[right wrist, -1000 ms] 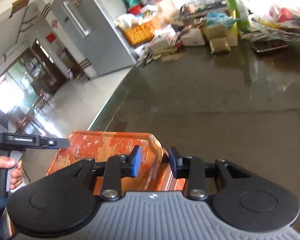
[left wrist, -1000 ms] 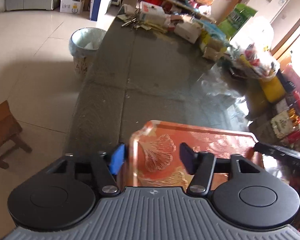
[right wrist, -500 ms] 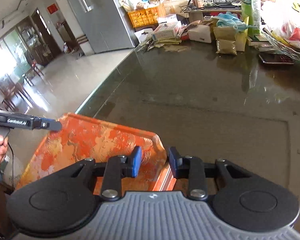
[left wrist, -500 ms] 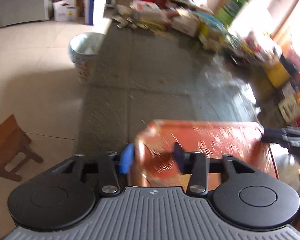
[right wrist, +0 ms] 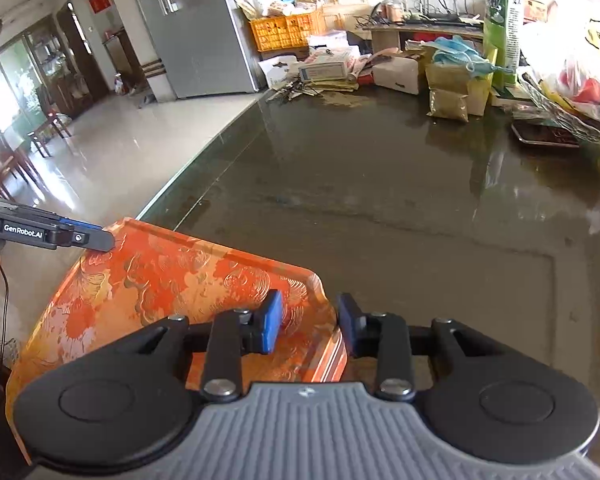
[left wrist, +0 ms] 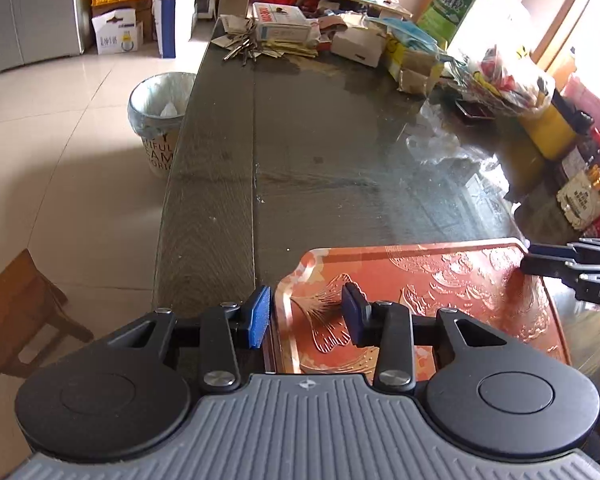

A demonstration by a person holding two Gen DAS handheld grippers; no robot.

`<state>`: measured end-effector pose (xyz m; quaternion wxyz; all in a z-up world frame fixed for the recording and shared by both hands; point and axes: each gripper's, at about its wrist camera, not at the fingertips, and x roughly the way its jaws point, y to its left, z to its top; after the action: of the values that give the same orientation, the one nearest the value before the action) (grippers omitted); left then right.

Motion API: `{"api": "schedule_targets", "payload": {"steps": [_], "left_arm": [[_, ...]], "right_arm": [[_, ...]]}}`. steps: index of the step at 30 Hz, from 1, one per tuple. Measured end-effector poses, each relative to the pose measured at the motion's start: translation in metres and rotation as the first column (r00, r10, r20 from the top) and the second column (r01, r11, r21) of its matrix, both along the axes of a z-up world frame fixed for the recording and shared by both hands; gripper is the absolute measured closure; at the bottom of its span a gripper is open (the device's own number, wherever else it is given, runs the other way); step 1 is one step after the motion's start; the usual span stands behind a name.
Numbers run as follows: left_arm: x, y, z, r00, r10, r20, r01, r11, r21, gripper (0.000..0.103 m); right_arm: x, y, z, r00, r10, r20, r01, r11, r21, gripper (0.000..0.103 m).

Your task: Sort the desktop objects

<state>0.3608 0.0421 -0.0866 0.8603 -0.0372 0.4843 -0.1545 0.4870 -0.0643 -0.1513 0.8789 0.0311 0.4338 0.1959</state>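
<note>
The orange patterned tray sits on the near end of the dark glass-topped desk. The left claw stands open astride the tray's left rim: one blue pad outside the edge, the other over the tray floor, neither pressing on it. The right claw stands likewise open astride the tray's right rim, with a gap on both sides. Neither claw holds anything. Boxes, packets and bags crowd the desk's far end and right side, well apart from the tray.
</note>
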Motion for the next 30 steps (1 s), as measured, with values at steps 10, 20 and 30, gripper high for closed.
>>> {"api": "schedule_targets", "payload": {"steps": [10, 20, 30], "left_arm": [[0.001, 0.002, -0.003, 1.0, -0.028, 0.006, 0.028, 1.0, 0.0, 0.063], [-0.062, 0.009, -0.002, 0.999, -0.054, 0.0, 0.054, 0.998, -0.016, 0.056], [-0.128, 0.019, -0.007, 0.998, -0.061, 0.013, 0.062, 0.997, -0.037, 0.056]], "right_arm": [[0.008, 0.03, -0.002, 1.0, 0.001, 0.031, 0.001, 0.998, -0.064, 0.068], [-0.103, -0.009, -0.005, 1.0, 0.015, 0.002, -0.015, 1.0, -0.001, 0.033], [-0.149, 0.005, -0.011, 1.0, -0.001, 0.018, 0.001, 1.0, -0.007, 0.038]]}}
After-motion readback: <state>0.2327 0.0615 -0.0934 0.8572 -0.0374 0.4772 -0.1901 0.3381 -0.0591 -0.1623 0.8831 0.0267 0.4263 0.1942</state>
